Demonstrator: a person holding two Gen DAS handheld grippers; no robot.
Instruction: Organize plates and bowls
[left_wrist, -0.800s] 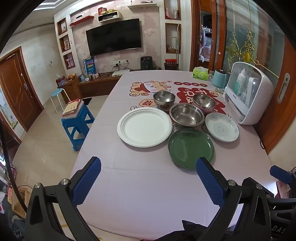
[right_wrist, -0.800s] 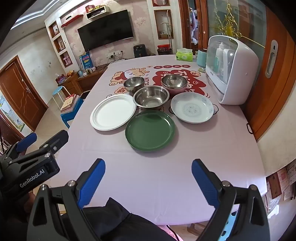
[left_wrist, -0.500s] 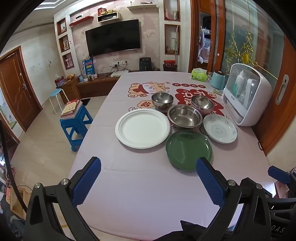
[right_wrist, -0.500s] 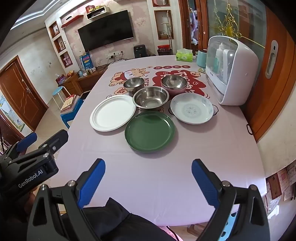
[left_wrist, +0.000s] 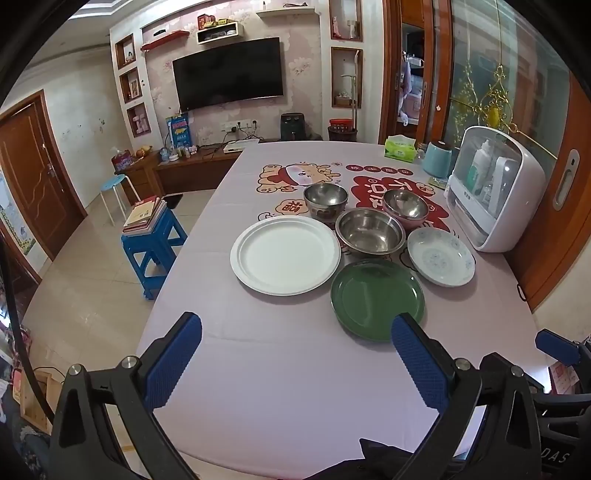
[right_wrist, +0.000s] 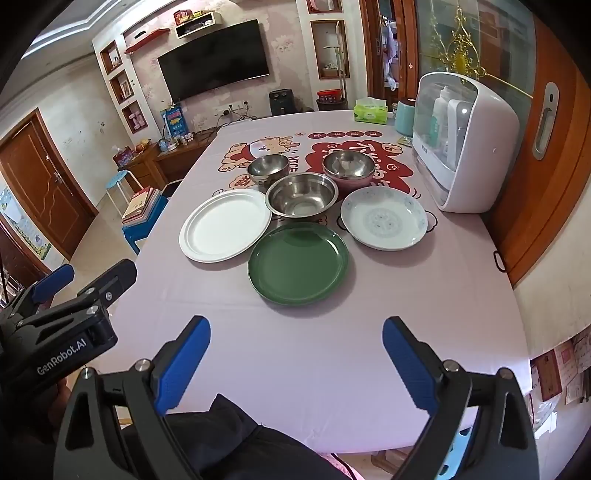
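Observation:
On the pink tablecloth lie a white plate (left_wrist: 285, 254) (right_wrist: 225, 223), a green plate (left_wrist: 376, 297) (right_wrist: 297, 263) and a patterned white-blue dish (left_wrist: 440, 256) (right_wrist: 383, 217). Behind them stand a large steel bowl (left_wrist: 370, 231) (right_wrist: 301, 194), a small steel bowl (left_wrist: 325, 196) (right_wrist: 268, 167) and a pink-sided steel bowl (left_wrist: 405, 206) (right_wrist: 348, 164). My left gripper (left_wrist: 295, 350) is open and empty above the near table edge. My right gripper (right_wrist: 296, 354) is open and empty, short of the green plate.
A white sterilizer cabinet (left_wrist: 495, 192) (right_wrist: 461, 144) stands at the table's right edge, with a teal canister (left_wrist: 436, 158) and a tissue box (left_wrist: 400, 149) behind it. A blue stool with books (left_wrist: 151, 236) stands left of the table. The left gripper's body (right_wrist: 62, 325) shows in the right wrist view.
Both grippers stay open. The left wrist view has shifted slightly, the dishes sitting a little lower and to the left in it. The dishes have not moved.

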